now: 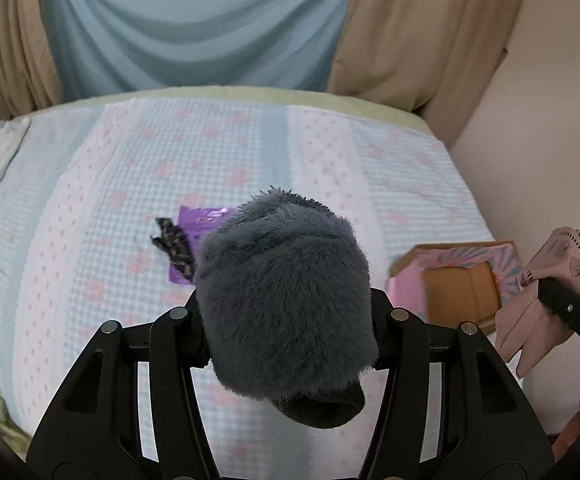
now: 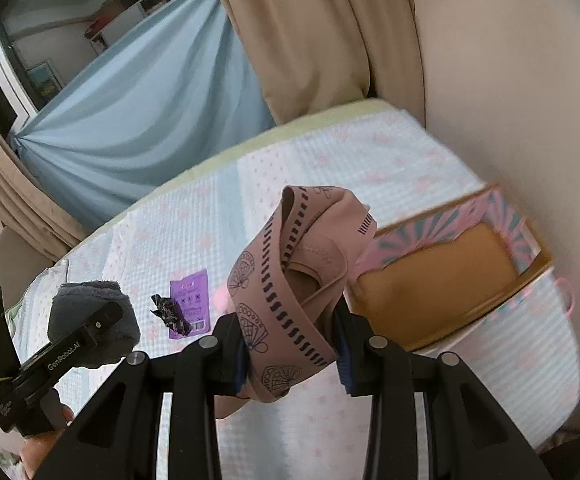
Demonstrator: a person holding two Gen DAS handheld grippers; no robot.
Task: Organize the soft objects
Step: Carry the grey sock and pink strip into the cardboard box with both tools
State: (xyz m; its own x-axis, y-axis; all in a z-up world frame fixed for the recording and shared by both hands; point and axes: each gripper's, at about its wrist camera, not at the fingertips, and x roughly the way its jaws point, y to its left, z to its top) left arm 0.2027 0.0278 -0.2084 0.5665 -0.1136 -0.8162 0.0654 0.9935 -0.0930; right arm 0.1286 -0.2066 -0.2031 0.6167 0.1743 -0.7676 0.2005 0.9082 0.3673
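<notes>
Gripping a grey fuzzy sock (image 1: 286,300) above the bed (image 1: 90,200), the left gripper (image 1: 286,320) has its jaws closed on it; the right gripper (image 2: 290,356) clamps pink patterned fabric (image 2: 290,280). The open box (image 2: 442,280) lies ahead-right, nearer the right gripper.

Grey slipper (image 1: 286,300) shaggy plush; pink garment (image 2: 290,292) smooth printed cloth; box (image 2: 450,276) matt cardboard; bedspread (image 1: 130,184) waffled.
</notes>
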